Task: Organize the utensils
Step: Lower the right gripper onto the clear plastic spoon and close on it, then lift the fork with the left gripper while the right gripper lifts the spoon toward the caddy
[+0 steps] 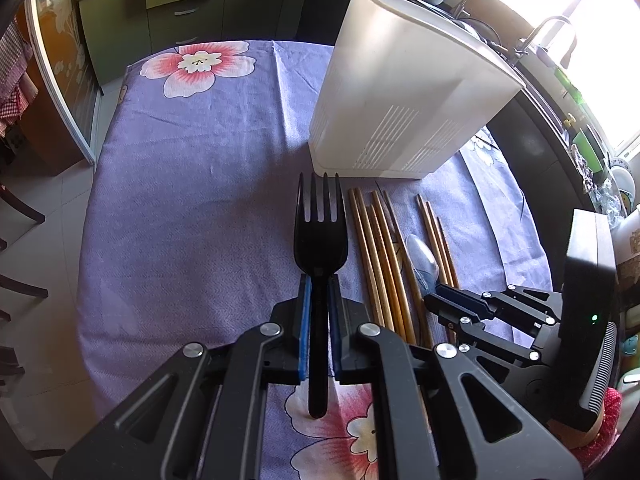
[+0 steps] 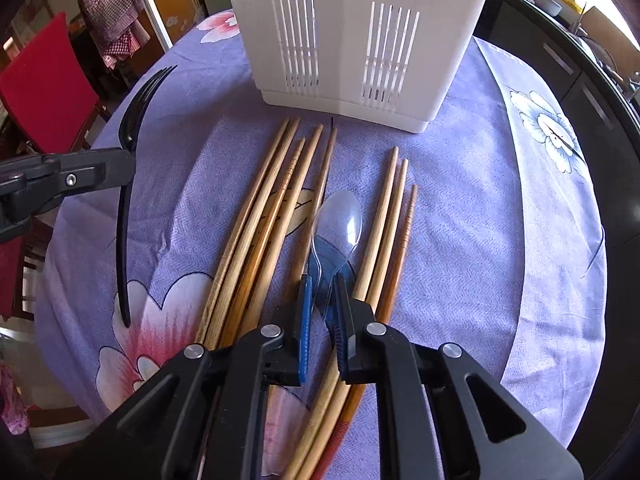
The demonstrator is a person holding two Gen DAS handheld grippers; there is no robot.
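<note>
My left claw (image 1: 319,280) pinches the black fork (image 1: 319,240) above the purple cloth (image 1: 192,208); my right claw (image 2: 322,284) clamps the clear spoon (image 2: 337,220) among the chopsticks (image 2: 272,208), near the white holder (image 2: 352,32); no writing readable.

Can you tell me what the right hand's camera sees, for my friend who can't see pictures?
The right gripper pinches a clear plastic spoon lying among wooden chopsticks on a purple flowered tablecloth. Behind stands a white slotted holder. At left, the other gripper holds a black fork.
</note>
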